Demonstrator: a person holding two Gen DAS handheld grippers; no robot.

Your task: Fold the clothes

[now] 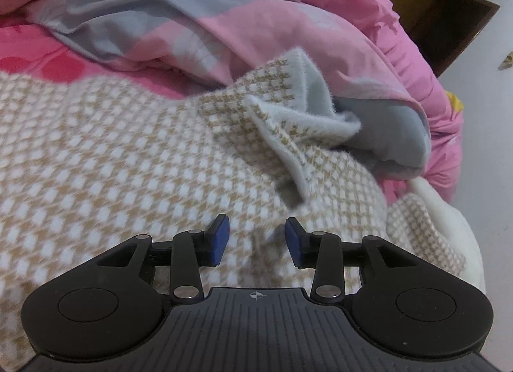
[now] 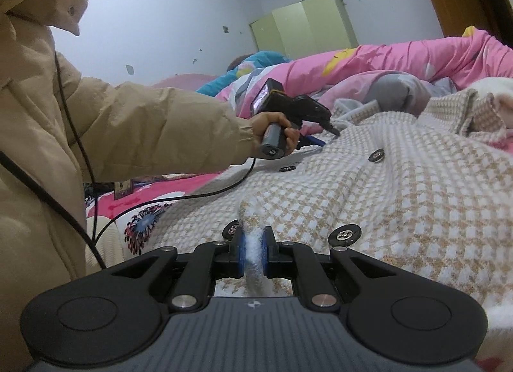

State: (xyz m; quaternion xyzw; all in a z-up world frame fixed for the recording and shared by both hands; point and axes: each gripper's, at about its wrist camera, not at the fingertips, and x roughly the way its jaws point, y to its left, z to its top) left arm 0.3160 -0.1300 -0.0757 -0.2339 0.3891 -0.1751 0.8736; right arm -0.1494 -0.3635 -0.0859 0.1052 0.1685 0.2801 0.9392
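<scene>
A beige-and-white checked knit jacket (image 1: 128, 154) with dark round buttons (image 2: 375, 156) lies spread on the bed. In the left wrist view my left gripper (image 1: 256, 237) is open, its blue pads (image 1: 221, 237) just above the fabric, below the folded-over collar (image 1: 288, 109). The left gripper also shows in the right wrist view (image 2: 323, 134), held in a hand at the jacket's far edge. My right gripper (image 2: 254, 251) is shut on a pinched ridge of the jacket's front edge (image 2: 253, 253), between two buttons.
A pink quilt (image 1: 368, 19) with a grey lining is heaped behind the jacket. A brown wooden bedside cabinet (image 1: 449, 12) stands at the top right. The person in a tan coat (image 2: 48, 147) stands on the left, with a black cable (image 2: 160, 202) trailing. A green wardrobe (image 2: 304, 25) is at the back.
</scene>
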